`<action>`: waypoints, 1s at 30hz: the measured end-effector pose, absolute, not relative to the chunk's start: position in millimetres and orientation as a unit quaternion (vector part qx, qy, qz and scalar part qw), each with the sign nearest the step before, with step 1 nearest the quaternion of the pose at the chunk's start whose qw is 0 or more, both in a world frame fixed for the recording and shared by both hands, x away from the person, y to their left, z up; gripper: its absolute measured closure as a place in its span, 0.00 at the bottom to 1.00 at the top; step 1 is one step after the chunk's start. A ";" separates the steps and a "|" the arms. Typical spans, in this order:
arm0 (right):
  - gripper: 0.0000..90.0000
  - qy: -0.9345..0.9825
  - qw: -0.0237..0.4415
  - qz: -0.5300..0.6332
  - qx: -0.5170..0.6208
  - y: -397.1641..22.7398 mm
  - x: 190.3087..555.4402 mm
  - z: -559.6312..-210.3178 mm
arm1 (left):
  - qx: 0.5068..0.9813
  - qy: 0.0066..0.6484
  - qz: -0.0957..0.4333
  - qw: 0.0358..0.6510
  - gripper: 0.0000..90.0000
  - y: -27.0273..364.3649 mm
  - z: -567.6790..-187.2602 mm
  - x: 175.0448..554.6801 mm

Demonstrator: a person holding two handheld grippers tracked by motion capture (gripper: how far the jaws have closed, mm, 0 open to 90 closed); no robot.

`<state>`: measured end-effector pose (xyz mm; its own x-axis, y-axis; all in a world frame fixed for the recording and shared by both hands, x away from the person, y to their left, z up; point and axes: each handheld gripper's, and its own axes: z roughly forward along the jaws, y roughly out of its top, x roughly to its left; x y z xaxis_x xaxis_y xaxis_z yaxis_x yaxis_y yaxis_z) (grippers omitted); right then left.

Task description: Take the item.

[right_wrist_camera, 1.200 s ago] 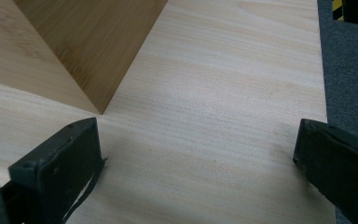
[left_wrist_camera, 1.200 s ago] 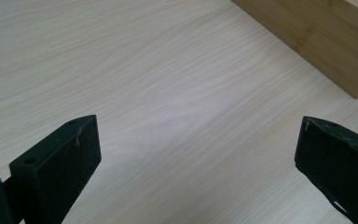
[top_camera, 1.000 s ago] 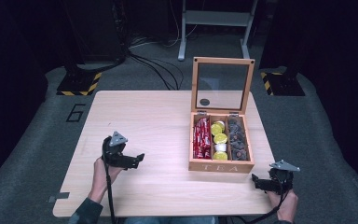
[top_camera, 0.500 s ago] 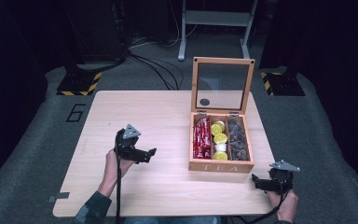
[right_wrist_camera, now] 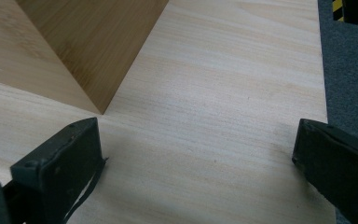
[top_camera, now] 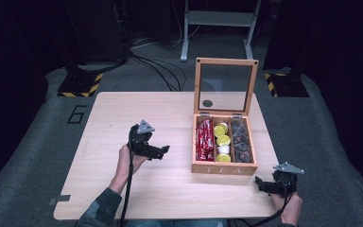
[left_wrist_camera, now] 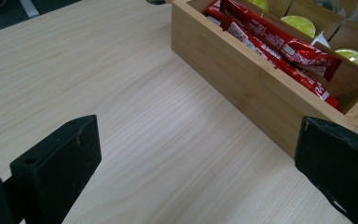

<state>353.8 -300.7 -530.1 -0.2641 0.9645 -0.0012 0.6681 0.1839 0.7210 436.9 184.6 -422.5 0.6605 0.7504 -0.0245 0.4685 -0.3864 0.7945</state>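
Tea box ahead of the left tongs, red packets nearest

Packets in red wrappers [left_wrist_camera: 279, 44] fill the compartment closest to the left gripper [top_camera: 163, 150], lying lengthwise and overlapping in the wooden tea box [top_camera: 223, 168], whose glazed lid [top_camera: 226, 85] stands upright at the far end. Beyond them, farther from those tongs, sit yellow-lidded cups [top_camera: 223, 140] in the middle compartment and dark pieces [top_camera: 241, 142] in the outer one. The left gripper hovers above the table [top_camera: 123, 113], near the box's side wall but apart from it, jaws released and spread wide, empty. The right gripper [top_camera: 260, 182] rests low by the box's near corner, just off its front, jaws likewise released and holding nothing.

Judging by its aim, the left tongs are heading for the red packets. To do this well, they should rise over the wall before dipping in, line the jaws across one packet's narrow width, and pick the topmost so neighbours are not dragged. The right tongs could steady the box if it slides.
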 end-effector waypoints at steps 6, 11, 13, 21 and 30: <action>0.01 0.732 0.238 0.311 0.557 -300.8 353.9 -530.1 | 0.814 0.370 0.169 0.413 0.02 175.4 -419.0 440.7; 0.01 0.732 0.239 0.312 0.557 -300.8 353.9 -530.1 | 0.820 0.360 0.165 0.412 0.02 161.8 -414.0 446.2; 0.01 0.731 0.238 0.312 0.558 -300.8 353.9 -530.1 | 0.822 0.357 0.166 0.412 0.02 156.0 -413.8 448.6; 0.01 0.731 0.238 0.312 0.558 -300.7 353.8 -530.1 | 0.828 0.344 0.160 0.413 0.04 134.3 -411.1 455.7; 0.01 0.731 0.238 0.312 0.558 -300.6 353.7 -530.1 | 0.837 0.328 0.151 0.411 0.07 104.7 -411.2 462.9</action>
<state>353.7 -300.6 -530.1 -0.2637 0.9646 0.0002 0.6679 0.1824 0.7215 462.9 104.7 -411.2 0.7384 0.6742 -0.0164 0.4253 -0.4468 0.7871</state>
